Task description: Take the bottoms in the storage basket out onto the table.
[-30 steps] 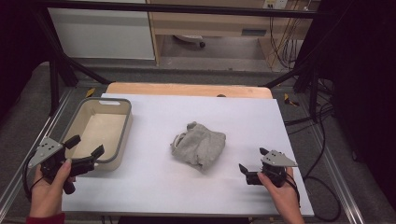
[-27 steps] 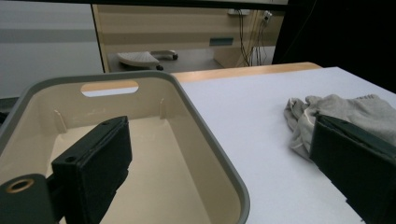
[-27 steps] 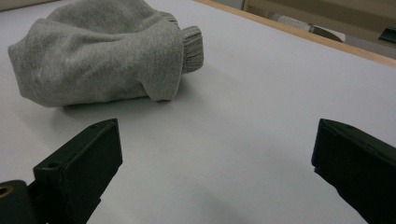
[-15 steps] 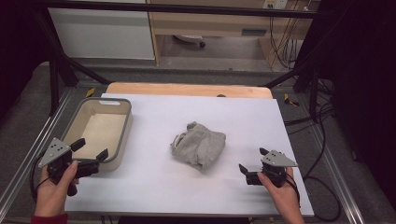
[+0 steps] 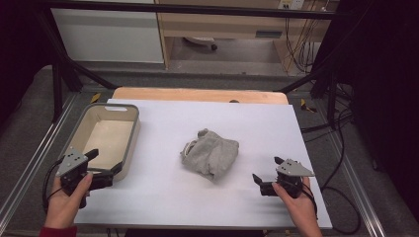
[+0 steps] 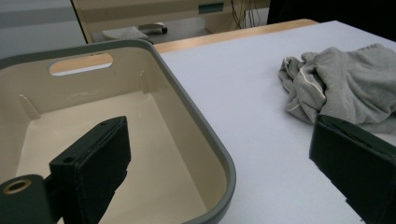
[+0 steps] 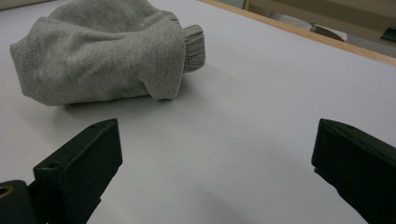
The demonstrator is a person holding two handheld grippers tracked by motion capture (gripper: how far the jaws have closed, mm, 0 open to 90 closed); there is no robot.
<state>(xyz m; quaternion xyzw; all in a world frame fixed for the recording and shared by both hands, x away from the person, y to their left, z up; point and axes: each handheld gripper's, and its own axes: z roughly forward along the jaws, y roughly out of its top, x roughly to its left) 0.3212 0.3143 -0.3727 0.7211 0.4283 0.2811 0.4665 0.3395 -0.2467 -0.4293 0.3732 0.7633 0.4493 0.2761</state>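
Jaws wide apart on both sides, nothing between either pair; that's where I stand. Left gripper [image 5: 101, 168] sits at the near left of the desk [image 5: 163, 202], right at the near corner of the bin [image 5: 129, 143]; in the left gripper view one jaw hangs over the bin's cream floor, the other out over the white surface, so the grey rim [image 6: 205, 140] runs up between them; bin's empty inside, with a handle slot [image 6: 80, 63] cut in its far wall. Left hand [image 5: 64, 205] wraps the grip from below, a red cuff at the picture's edge.

Grey sweatshirt [image 5: 211, 158] lies crumpled in a heap at the middle of the desk, well apart from the bin and touching neither gripper; from the left gripper view it's off ahead to the right, folds and a pale seam showing [image 6: 345, 84].

Right gripper [image 5: 269, 174] is low over the near right of the desk, held in my right hand [image 5: 299, 207], cable trailing off behind; jaws point toward the heap but sit apart from it; in the right gripper view the sweatshirt [image 7: 102, 56] lies ahead and to the left, a ribbed cuff [image 7: 194, 46] poking out toward the bare white between my jaws; wooden edge of the desk [image 7: 299, 30] runs along beyond.
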